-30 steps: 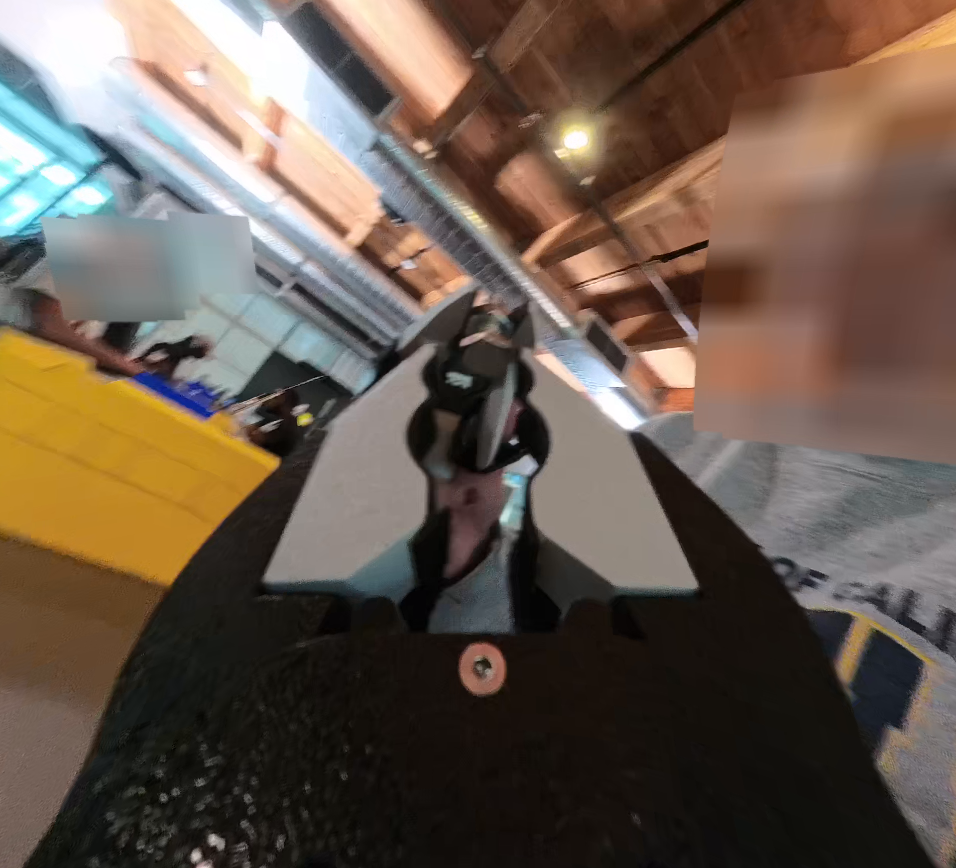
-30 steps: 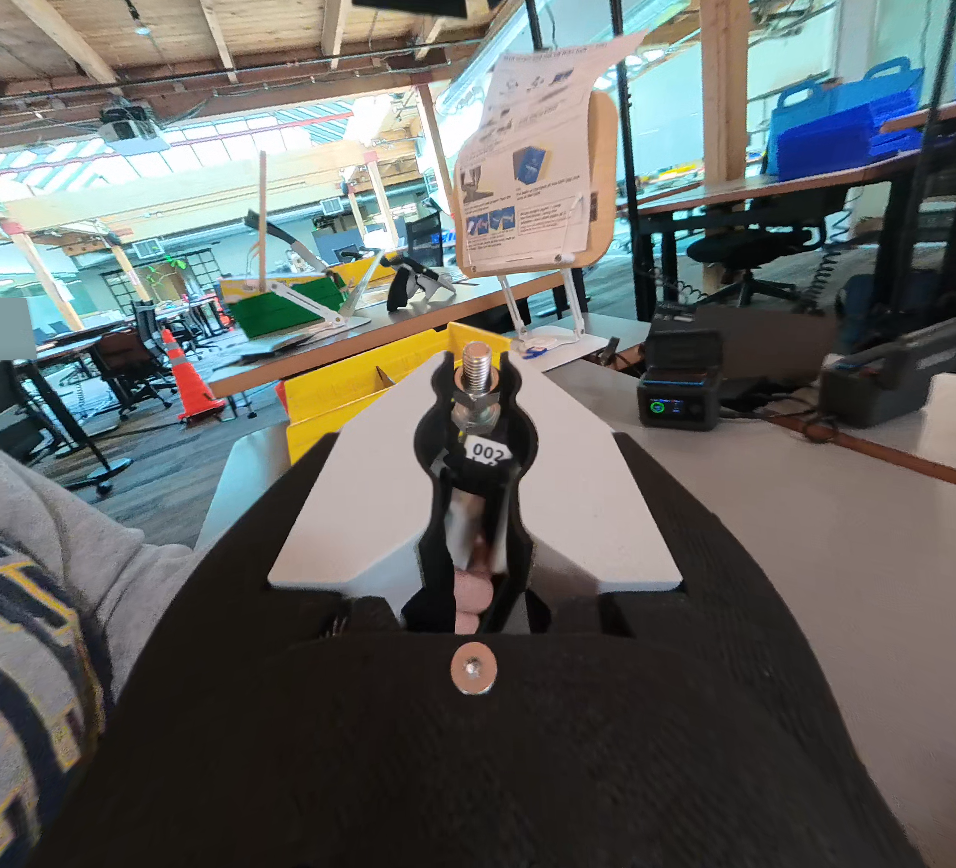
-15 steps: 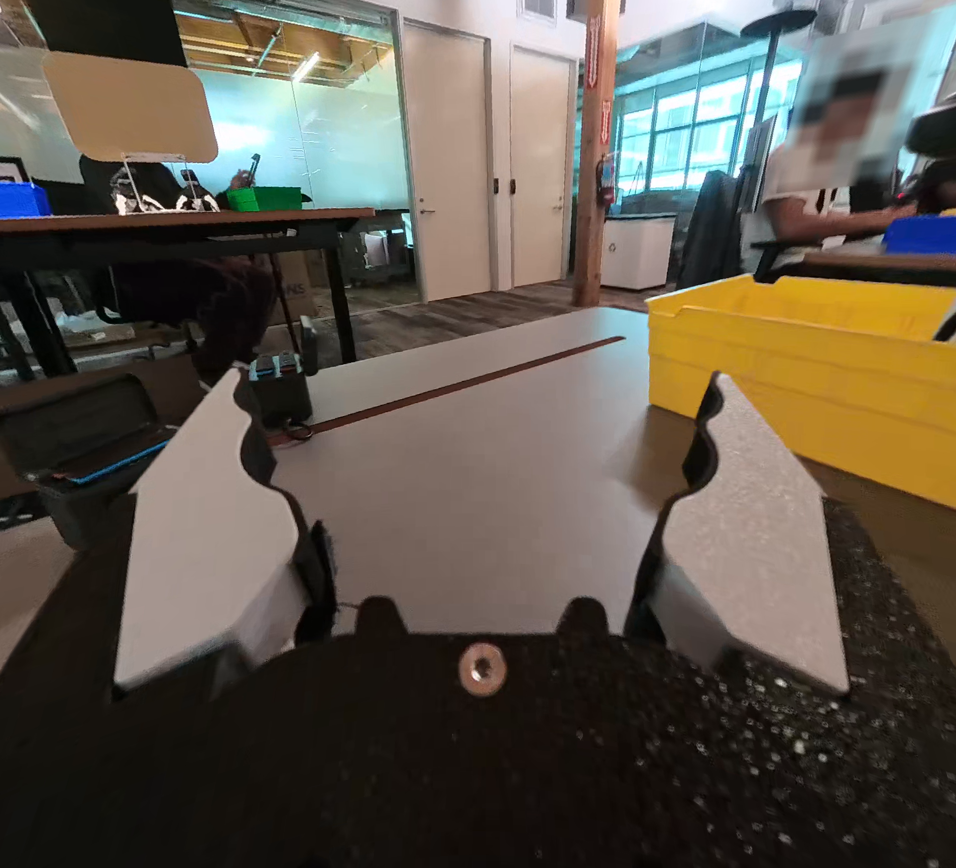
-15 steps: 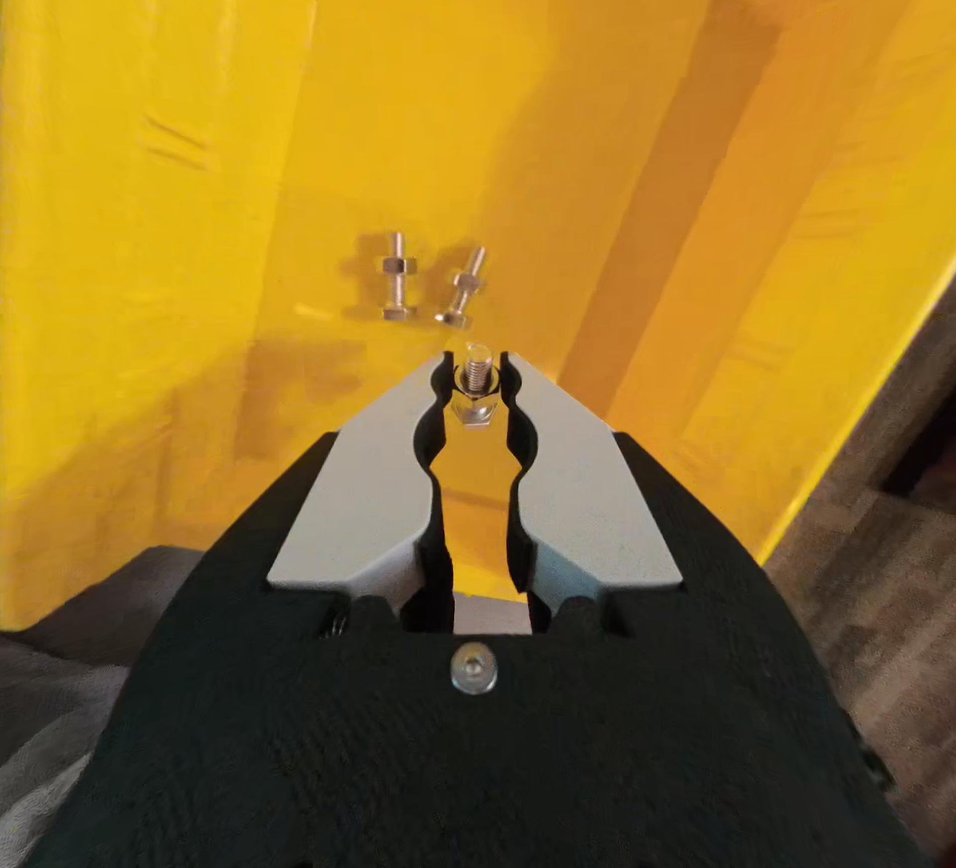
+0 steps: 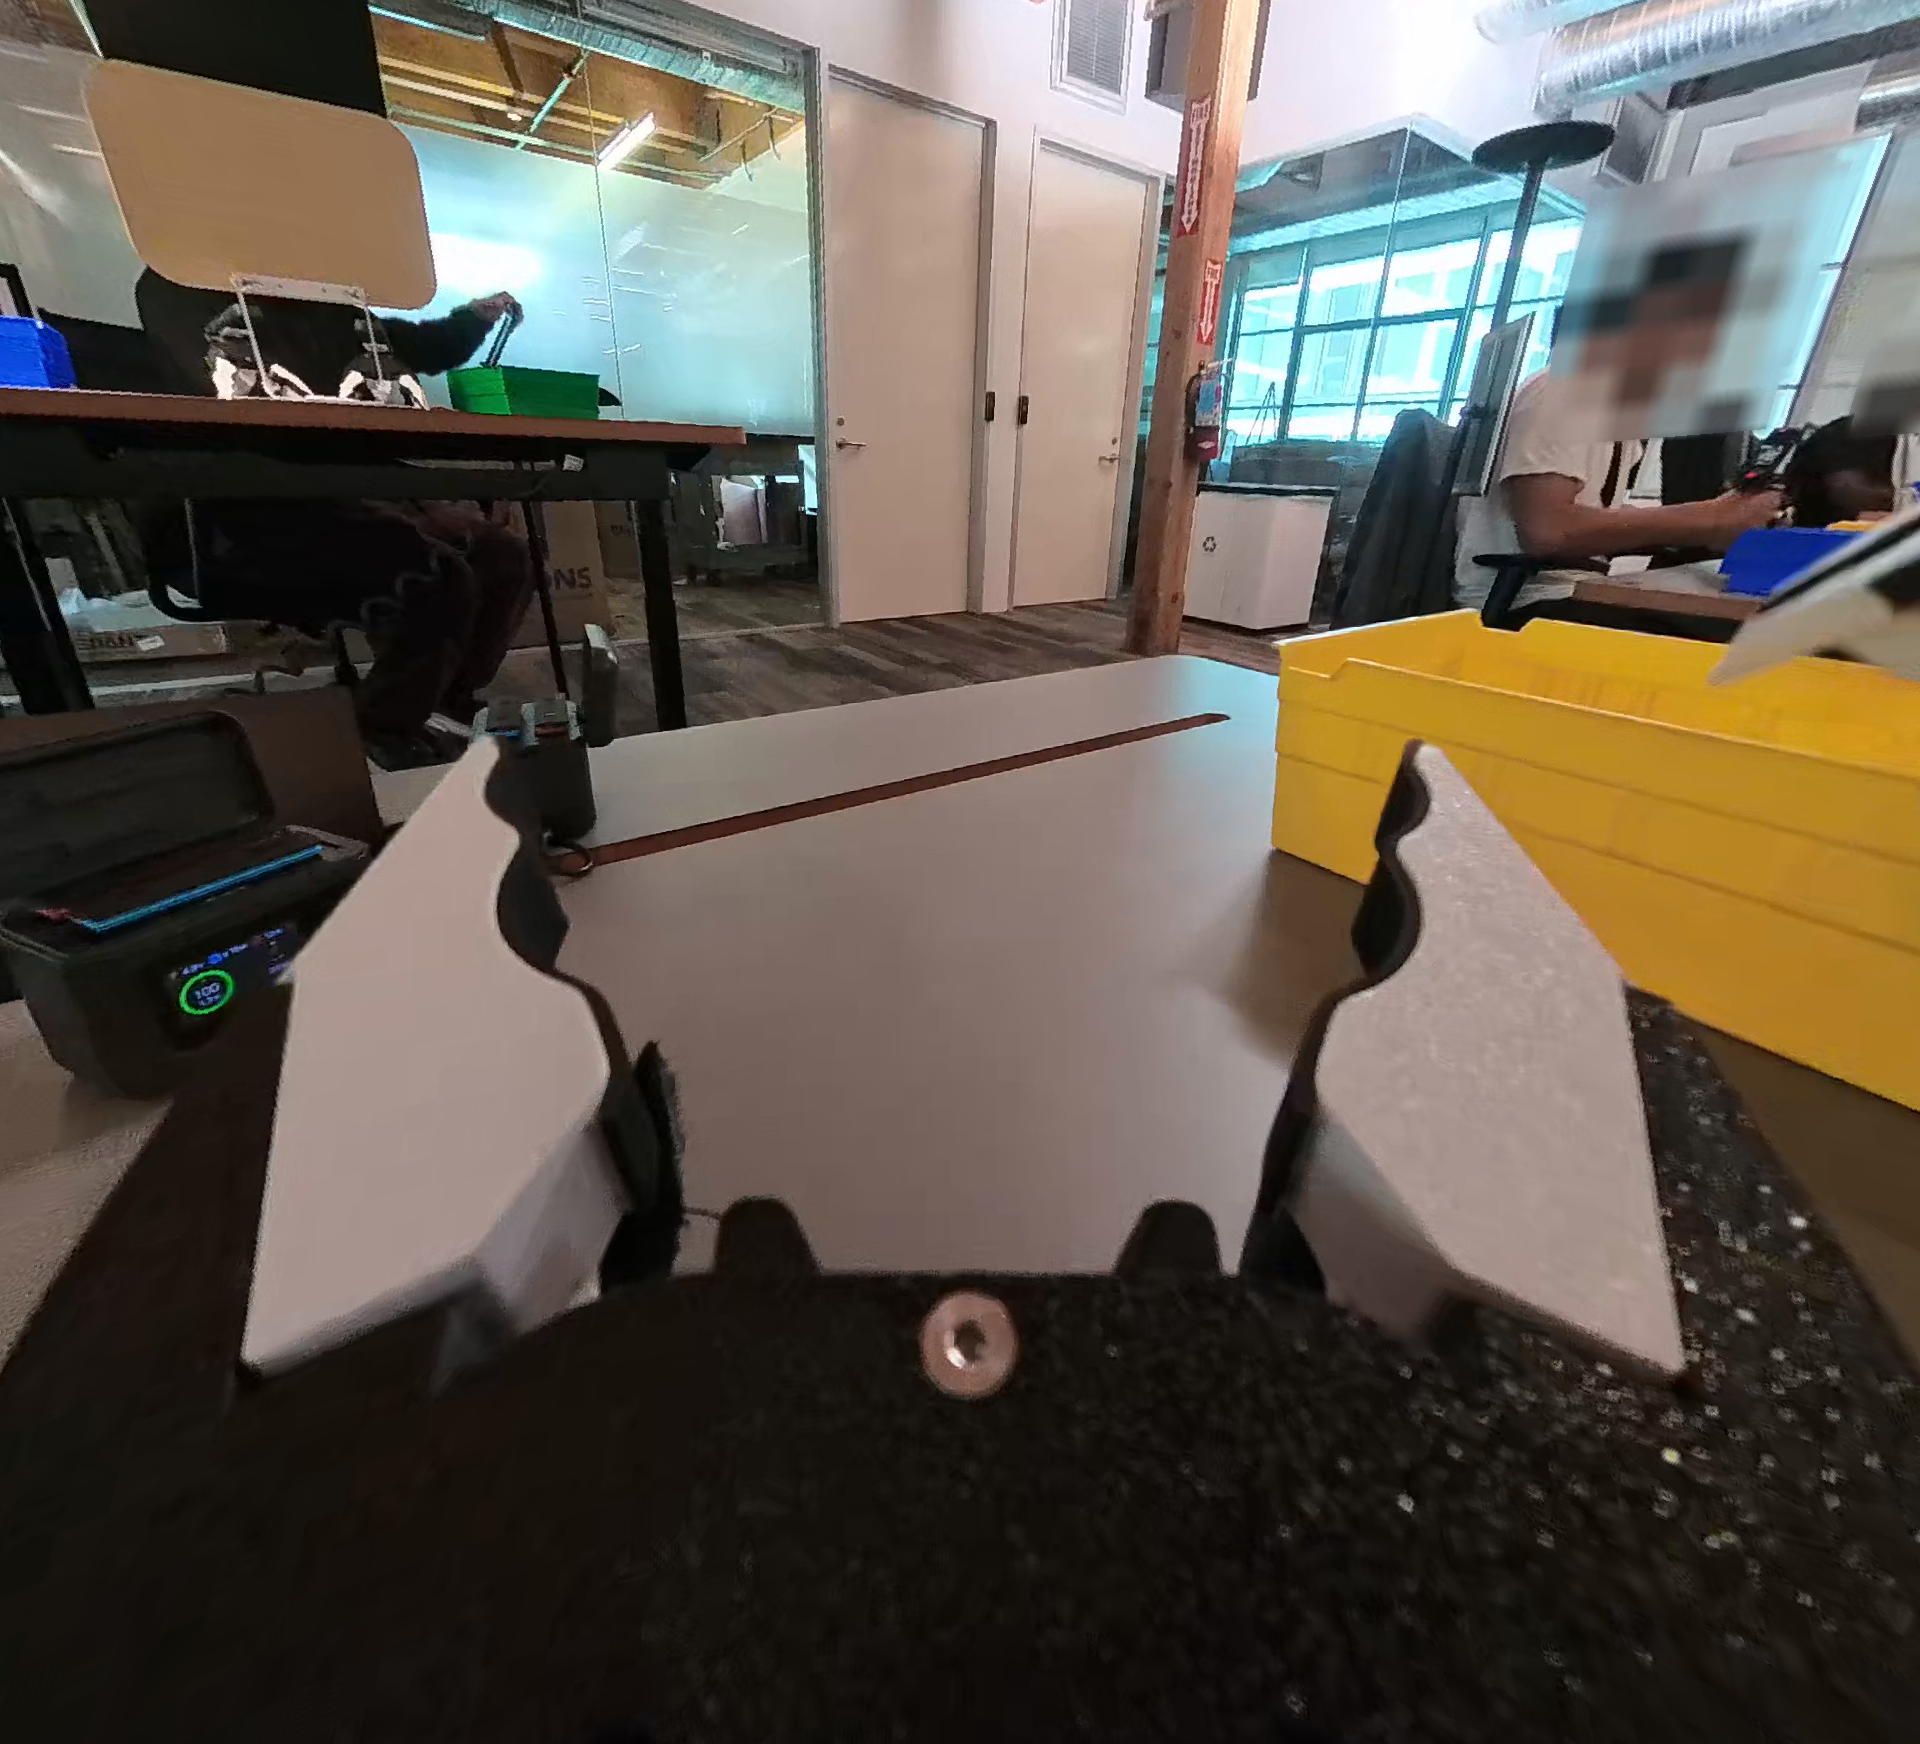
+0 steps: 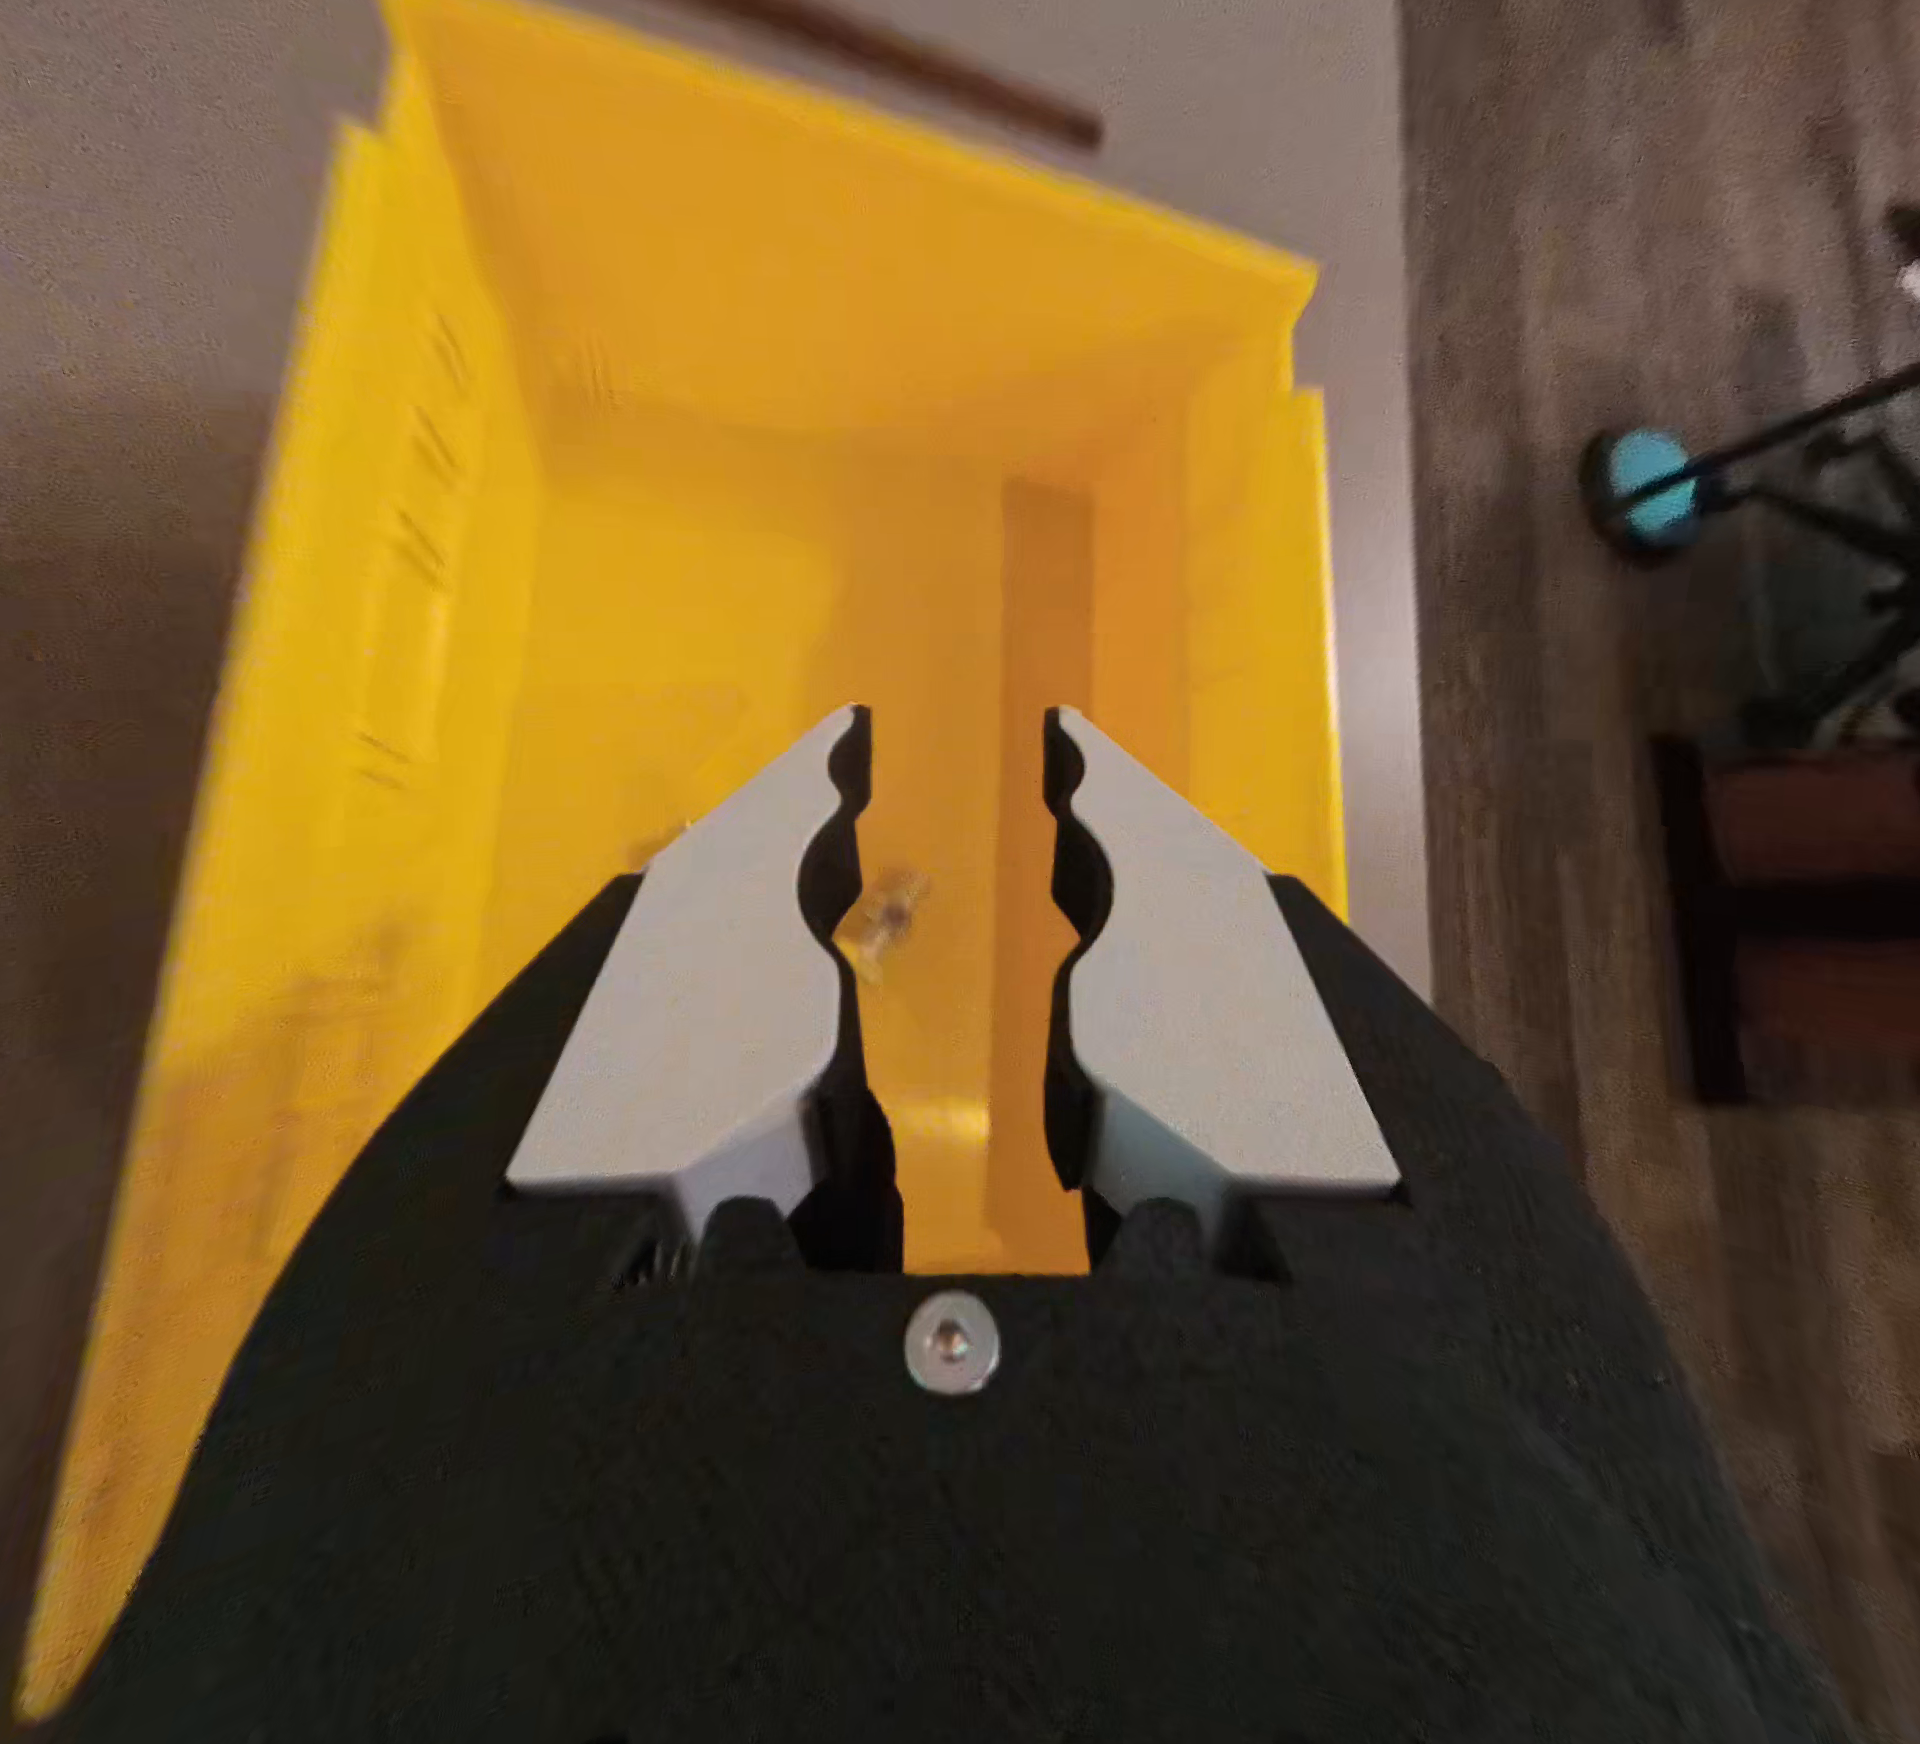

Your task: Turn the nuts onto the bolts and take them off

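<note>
My right gripper (image 6: 956, 723) is open and empty, pointing down into the yellow bin (image 6: 343, 468) from above. A bolt with a nut on it (image 6: 888, 910) lies blurred on the bin floor, seen between the fingers near the left one. My left gripper (image 5: 951, 759) is wide open and empty, low over the grey table (image 5: 935, 915). The yellow bin (image 5: 1621, 821) stands to its right. A tip of the right gripper's finger (image 5: 1829, 619) shows above the bin at the right edge.
A black power station with a lit display (image 5: 156, 946) and a small black device (image 5: 545, 764) sit at the table's left. A dark seam (image 5: 894, 790) runs across the table. People sit at desks behind. The floor (image 6: 1621, 344) lies beyond the table's edge.
My right gripper has opened and let go of the bolt with its nut, which now lies in the bin; the gripper has risen higher over it. The left gripper stays open and low over the table.
</note>
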Motion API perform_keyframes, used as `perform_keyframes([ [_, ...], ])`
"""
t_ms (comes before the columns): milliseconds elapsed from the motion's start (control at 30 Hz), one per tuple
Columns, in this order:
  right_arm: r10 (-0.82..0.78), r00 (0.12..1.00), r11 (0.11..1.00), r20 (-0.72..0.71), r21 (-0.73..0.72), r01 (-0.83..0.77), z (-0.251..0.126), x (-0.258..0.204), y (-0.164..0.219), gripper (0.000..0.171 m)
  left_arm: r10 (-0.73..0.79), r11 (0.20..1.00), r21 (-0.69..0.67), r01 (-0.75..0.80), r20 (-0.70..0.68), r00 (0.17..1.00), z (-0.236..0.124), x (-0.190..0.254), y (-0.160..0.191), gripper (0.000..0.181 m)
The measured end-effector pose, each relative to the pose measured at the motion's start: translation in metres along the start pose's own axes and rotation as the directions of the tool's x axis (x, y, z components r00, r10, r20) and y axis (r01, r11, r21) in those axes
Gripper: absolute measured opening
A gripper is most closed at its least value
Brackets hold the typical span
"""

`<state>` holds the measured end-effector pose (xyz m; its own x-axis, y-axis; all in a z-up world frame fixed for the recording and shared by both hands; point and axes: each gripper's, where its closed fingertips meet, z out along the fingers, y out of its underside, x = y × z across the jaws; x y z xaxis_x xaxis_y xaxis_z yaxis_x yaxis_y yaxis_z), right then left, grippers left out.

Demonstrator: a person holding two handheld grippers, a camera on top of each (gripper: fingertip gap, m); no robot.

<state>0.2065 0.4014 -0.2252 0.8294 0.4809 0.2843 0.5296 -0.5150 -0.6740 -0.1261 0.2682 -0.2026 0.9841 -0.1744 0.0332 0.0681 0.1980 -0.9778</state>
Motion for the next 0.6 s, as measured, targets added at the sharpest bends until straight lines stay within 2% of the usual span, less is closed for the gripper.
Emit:
perform_keyframes([
  [67, 0.02, 0.999, 0.956, 0.037, 0.291, -0.03, -0.033, -0.022, -0.05, 0.032, 0.015, 1.0, 0.008, -0.016, 0.011, 1.0, -0.001, 0.0, -0.002, 0.146],
  [100, -0.008, 0.996, 0.898, 0.093, 0.438, -0.034, -0.053, -0.045, -0.073, 0.031, 0.023, 1.0, 0.016, -0.024, 0.021, 1.0, -0.002, -0.001, -0.003, 0.14],
  [200, -0.151, 0.958, 0.646, 0.245, 0.758, -0.092, -0.108, -0.13, -0.12, 0.028, 0.036, 0.998, 0.047, -0.04, 0.081, 0.996, -0.006, -0.011, -0.009, 0.118],
  [267, -0.198, 0.936, 0.54, 0.291, 0.829, -0.144, -0.117, -0.179, -0.129, 0.025, 0.028, 0.997, 0.07, -0.037, 0.131, 0.991, -0.01, -0.022, -0.013, 0.106],
  [333, -0.243, 0.924, 0.458, 0.295, 0.875, -0.158, -0.111, -0.222, -0.131, 0.024, -0.014, 0.994, 0.107, -0.005, 0.174, 0.985, -0.013, -0.033, -0.018, 0.094],
  [367, -0.259, 0.927, 0.4, 0.271, 0.904, -0.152, -0.107, -0.238, -0.131, 0.023, -0.039, 0.993, 0.117, 0.016, 0.196, 0.98, -0.014, -0.04, -0.018, 0.086],
  [433, -0.232, 0.949, 0.271, 0.212, 0.951, -0.146, -0.098, -0.253, -0.13, 0.019, -0.064, 0.992, 0.116, 0.039, 0.217, 0.974, -0.016, -0.047, -0.017, 0.084],
  [467, -0.21, 0.957, 0.24, 0.202, 0.959, -0.15, -0.09, -0.258, -0.129, 0.017, -0.069, 0.992, 0.122, 0.043, 0.222, 0.973, -0.017, -0.049, -0.017, 0.083],
  [600, -0.247, 0.952, 0.31, 0.179, 0.946, -0.097, -0.053, -0.279, -0.118, 0.015, -0.046, 0.992, 0.128, 0.016, 0.237, 0.97, -0.02, -0.052, -0.02, 0.082],
])
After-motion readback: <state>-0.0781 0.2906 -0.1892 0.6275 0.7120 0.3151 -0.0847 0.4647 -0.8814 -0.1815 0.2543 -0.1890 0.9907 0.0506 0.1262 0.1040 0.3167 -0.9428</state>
